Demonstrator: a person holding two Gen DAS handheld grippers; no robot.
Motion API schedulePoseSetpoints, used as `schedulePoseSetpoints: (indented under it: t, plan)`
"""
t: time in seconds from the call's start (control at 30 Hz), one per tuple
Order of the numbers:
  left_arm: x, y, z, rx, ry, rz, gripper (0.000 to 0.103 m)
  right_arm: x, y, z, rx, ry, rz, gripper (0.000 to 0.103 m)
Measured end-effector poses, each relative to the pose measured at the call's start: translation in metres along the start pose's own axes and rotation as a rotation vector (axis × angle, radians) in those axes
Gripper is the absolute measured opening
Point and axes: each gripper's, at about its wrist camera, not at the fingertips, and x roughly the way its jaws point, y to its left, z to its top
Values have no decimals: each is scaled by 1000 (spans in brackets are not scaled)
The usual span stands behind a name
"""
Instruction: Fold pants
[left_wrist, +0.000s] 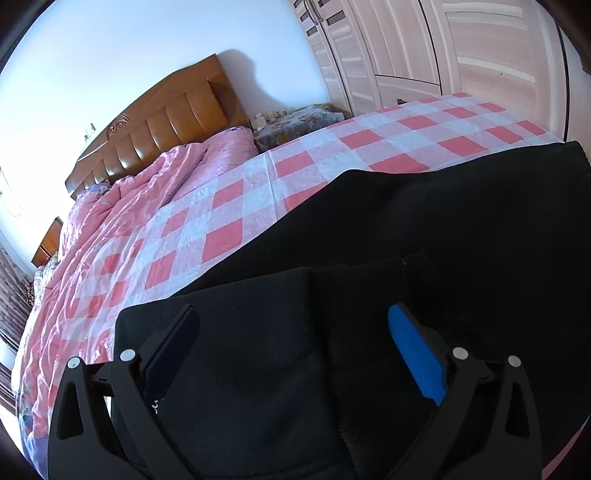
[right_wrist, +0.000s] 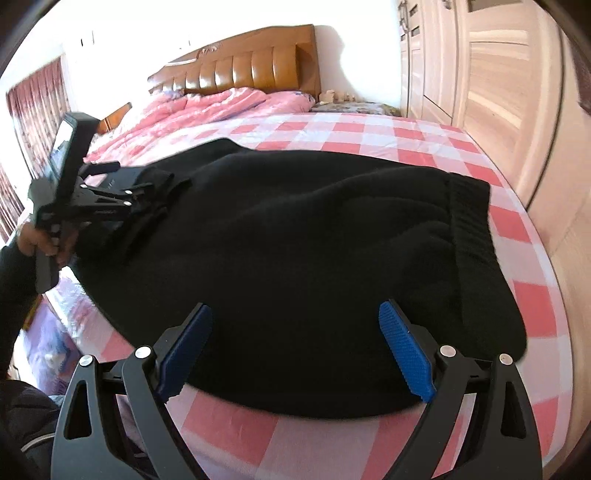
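The black pants lie flat on the pink-and-white checked bed, waistband to the right. My right gripper is open and empty, hovering over the pants' near edge. My left gripper is open over the leg ends, fingers either side of the dark cloth, not closed on it. In the right wrist view the left gripper shows at the far left, held by a hand, at the cuffs.
The checked bedsheet covers the bed. A rumpled pink quilt lies by the wooden headboard. A cluttered nightstand and pale wardrobe doors stand to the right. Curtains hang at the left.
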Motion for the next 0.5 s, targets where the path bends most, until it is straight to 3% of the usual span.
schedulePoseSetpoints:
  t: [0.1,0.3,0.4,0.5]
  plan:
    - [-11,-6,4,2,-13,12,101,-16,-7,-7,46,-36,14,88]
    - [-50,-48,22,35,-113,-71,101,-40,-41,-37,296,-60,67,89]
    - [-48,-73,23,82,-111,-103,101,-37,-58,-52,433,-30,114,89]
    - [-27,-97,16,111,-50,-140,101,-34,-66,-54,497,-26,147,90]
